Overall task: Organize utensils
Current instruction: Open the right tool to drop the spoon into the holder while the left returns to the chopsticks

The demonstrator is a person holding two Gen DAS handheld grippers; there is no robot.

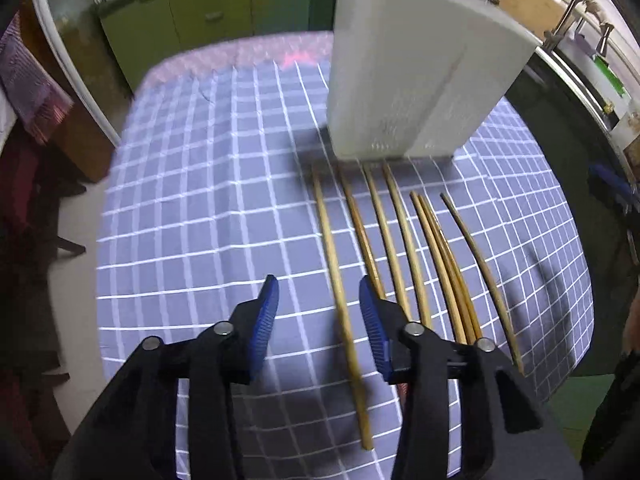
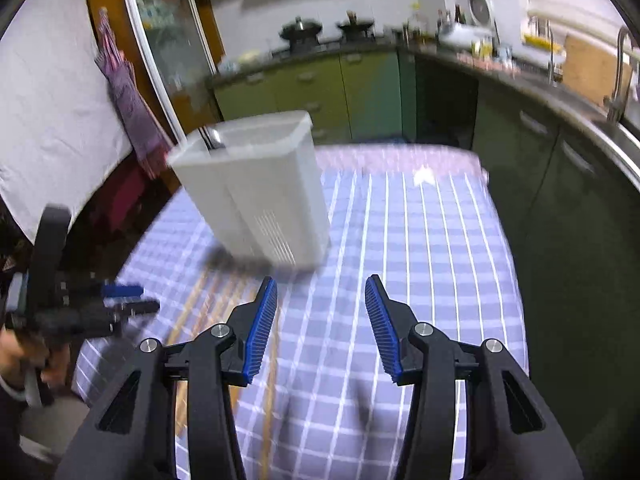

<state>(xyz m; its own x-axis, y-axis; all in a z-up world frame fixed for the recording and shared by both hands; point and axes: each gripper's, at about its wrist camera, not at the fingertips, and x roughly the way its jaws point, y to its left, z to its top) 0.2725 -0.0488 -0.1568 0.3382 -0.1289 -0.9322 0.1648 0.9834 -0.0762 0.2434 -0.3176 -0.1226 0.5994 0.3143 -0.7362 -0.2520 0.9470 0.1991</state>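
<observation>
**A:** While both cameras look down the checked cloth, log this: left tongs (image 1: 319,292) spread, blue pads (image 1: 267,316) apart, nothing between them in contact. One chopstick (image 1: 340,300) lies on the surface in line with the gap, running from near the holder toward the camera; whether the pads sit level with it or above it, I cannot tell.

**B:** Noted. Remaining chopsticks (image 1: 404,248)?

**A:** Seven sticks in all, lying roughly parallel on the blue-and-white checked tablecloth (image 1: 192,208), fanned slightly. Two of them on the right side lie touching along their length; the rightmost lies apart and is darker. Far tips of the left four reach the foot of the white utensil holder (image 1: 416,80), just beside its base.

**B:** Holder state?

**A:** Upright on the surface, tall, slotted near the bottom. From the right wrist view, a divider splits it in two, and dark metal handles (image 2: 214,140) show in the left rear part; what they belong to, too blurred to tell.

**B:** Right tongs?

**A:** Right tongs (image 2: 321,292) spread wide, empty, over bare cloth to the right of the chopstick row, with the holder ahead and to the left. That view is motion-blurred. Left tongs appear at its left edge, held in a hand (image 2: 24,356).

**B:** Surroundings?

**A:** Green cabinets (image 2: 304,84) behind the surface, pots (image 2: 300,32) on the stove, a faucet (image 2: 622,76) at far right
</observation>
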